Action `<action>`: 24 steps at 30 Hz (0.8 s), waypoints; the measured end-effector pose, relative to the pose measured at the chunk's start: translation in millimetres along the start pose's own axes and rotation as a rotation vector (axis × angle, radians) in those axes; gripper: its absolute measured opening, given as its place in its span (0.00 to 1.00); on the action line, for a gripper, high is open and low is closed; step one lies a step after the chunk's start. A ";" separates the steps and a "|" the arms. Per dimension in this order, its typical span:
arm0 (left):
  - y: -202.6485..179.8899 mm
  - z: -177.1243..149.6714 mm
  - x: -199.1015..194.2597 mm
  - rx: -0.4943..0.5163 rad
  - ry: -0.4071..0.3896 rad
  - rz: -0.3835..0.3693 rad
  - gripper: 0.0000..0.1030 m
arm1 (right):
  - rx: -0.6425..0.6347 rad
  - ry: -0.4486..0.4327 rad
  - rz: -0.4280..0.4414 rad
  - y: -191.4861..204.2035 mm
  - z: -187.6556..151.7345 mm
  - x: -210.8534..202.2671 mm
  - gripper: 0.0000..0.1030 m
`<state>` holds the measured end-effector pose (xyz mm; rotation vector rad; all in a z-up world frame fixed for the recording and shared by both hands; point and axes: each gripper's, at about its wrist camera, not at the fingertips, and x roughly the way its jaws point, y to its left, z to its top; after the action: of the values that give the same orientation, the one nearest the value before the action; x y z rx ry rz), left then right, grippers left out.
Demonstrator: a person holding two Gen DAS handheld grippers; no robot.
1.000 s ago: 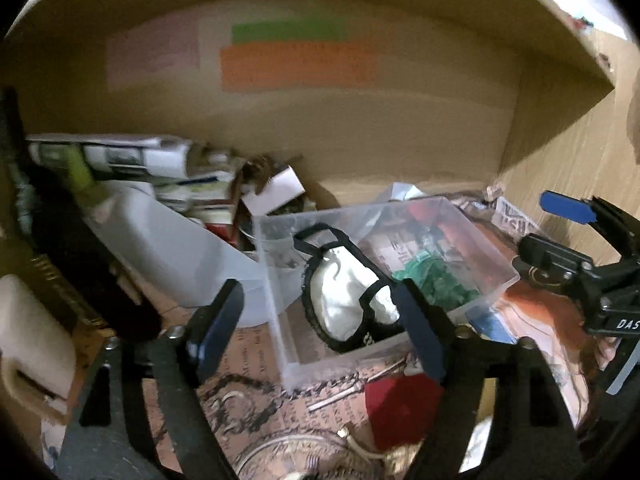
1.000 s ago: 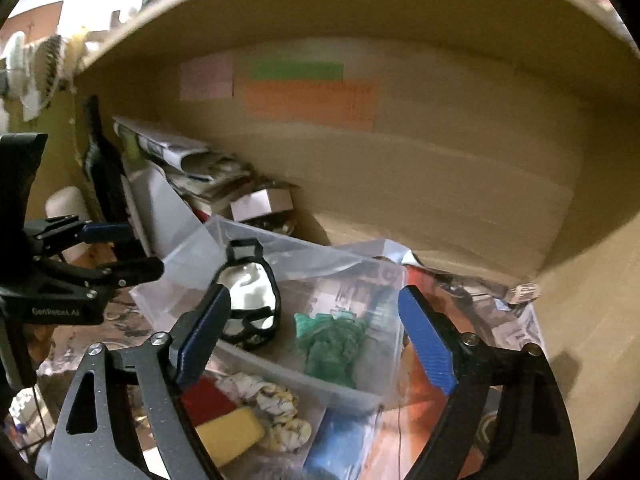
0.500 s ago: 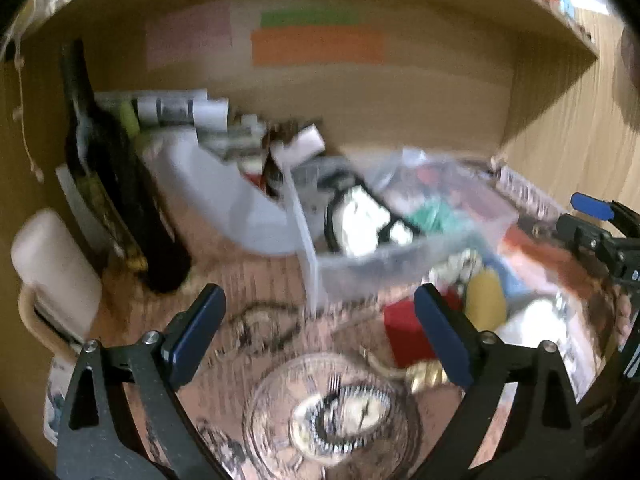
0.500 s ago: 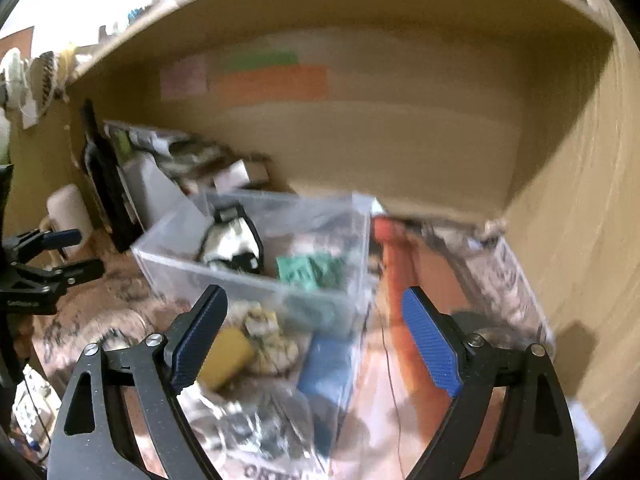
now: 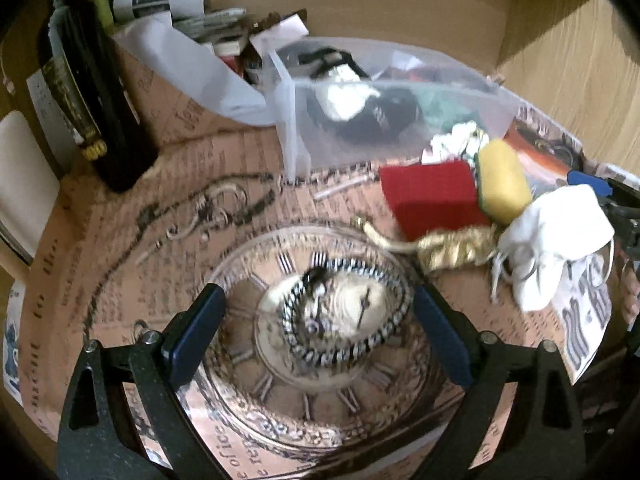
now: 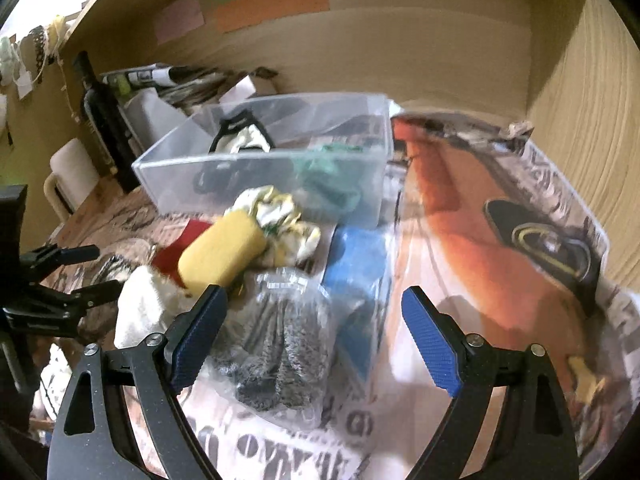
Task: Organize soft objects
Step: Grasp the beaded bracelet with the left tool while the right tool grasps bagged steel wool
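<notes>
Spread wide, empty: left gripper (image 5: 316,336) above a striped hair tie (image 5: 346,314) on the near desk. Right gripper (image 6: 314,336), also apart, over bagged grey cloth (image 6: 276,352); sponge (image 6: 222,254) near clear bin (image 6: 264,160), far.

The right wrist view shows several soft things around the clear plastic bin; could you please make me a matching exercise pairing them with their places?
Things:
1. yellow sponge block
2. green crumpled cloth
3. grey fuzzy item in a clear bag

Places:
A. inside the clear plastic bin
B. nearest the right gripper, by its left finger
C. outside the bin, before its front wall

Pairs: 1-C, 2-A, 3-B
</notes>
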<state>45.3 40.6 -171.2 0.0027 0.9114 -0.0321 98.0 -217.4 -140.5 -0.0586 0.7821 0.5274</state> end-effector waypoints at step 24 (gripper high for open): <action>11.7 6.1 -14.5 -0.018 -0.108 0.024 0.43 | 0.024 -0.082 -0.013 -10.6 6.3 -19.4 0.28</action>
<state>41.6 52.5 -156.2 -0.0046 0.8036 -0.0015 95.7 -233.4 -124.2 -0.0196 0.7073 0.5050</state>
